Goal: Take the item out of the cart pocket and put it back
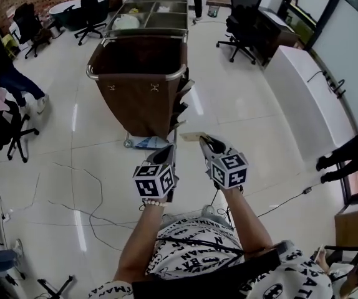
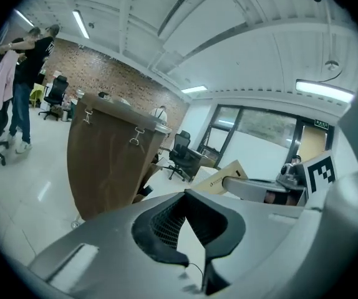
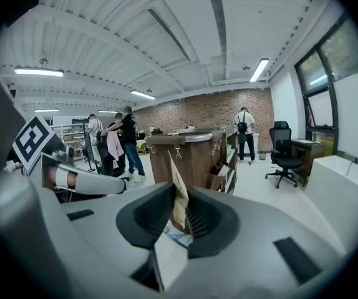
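Note:
A brown housekeeping cart (image 1: 138, 86) stands ahead of me, with side pockets (image 1: 182, 101) down its right flank. My right gripper (image 1: 205, 142) is shut on a flat tan paper envelope (image 1: 191, 136), held in the air just short of the lowest pockets. In the right gripper view the envelope (image 3: 178, 185) stands on edge between the pads of the right gripper (image 3: 180, 213), with the cart (image 3: 188, 154) and its pockets (image 3: 219, 176) behind. My left gripper (image 1: 168, 156) hangs beside it, shut and holding nothing. The left gripper view shows the envelope (image 2: 226, 176) to the right of the cart (image 2: 110, 161).
Black office chairs (image 1: 244, 23) and a desk stand at the back right. A long white counter (image 1: 304, 98) runs along the right. People stand at the far left (image 1: 4, 73) and right (image 1: 347, 154). A cable (image 1: 73, 198) trails over the white floor. A blue-white packet (image 1: 149, 143) lies at the cart's base.

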`<state>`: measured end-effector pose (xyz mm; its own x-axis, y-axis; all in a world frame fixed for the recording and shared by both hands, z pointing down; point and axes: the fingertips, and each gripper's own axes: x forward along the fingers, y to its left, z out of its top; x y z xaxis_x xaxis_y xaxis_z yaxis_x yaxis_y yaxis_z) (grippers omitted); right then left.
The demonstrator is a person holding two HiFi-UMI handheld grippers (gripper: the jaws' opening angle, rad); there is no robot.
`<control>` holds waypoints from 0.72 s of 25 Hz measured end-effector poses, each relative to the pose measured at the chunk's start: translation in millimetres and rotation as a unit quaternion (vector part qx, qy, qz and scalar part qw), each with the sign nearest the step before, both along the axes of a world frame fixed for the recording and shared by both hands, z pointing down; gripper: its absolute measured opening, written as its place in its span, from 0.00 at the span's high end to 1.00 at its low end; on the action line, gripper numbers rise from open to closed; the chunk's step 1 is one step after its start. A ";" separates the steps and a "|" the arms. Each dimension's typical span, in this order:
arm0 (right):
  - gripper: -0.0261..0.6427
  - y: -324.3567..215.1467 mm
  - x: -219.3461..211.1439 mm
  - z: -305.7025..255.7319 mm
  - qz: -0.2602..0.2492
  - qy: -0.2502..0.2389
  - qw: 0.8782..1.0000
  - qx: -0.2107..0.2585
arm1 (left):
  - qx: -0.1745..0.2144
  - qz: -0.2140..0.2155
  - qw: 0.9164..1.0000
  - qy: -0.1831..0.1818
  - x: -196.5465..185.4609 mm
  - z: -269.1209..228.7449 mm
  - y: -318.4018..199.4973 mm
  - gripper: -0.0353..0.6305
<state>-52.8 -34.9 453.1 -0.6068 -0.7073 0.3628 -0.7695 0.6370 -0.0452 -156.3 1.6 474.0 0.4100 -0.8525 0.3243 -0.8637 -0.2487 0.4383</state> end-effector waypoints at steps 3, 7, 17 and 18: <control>0.86 12.7 21.2 2.9 0.013 -0.002 1.000 -0.015 | 0.003 0.009 1.000 0.003 19.4 -6.2 1.5 0.95; 0.86 19.4 48.8 5.8 0.020 -0.014 0.999 -0.024 | -0.005 0.016 1.000 0.011 46.3 -3.6 7.1 0.95; 0.86 26.8 107.5 2.6 0.034 -0.033 0.999 -0.025 | -0.016 0.018 1.000 -0.009 90.9 6.9 9.7 0.95; 0.86 28.4 112.0 4.3 0.036 -0.035 0.998 -0.026 | -0.016 0.019 1.000 -0.011 93.4 7.5 10.1 0.95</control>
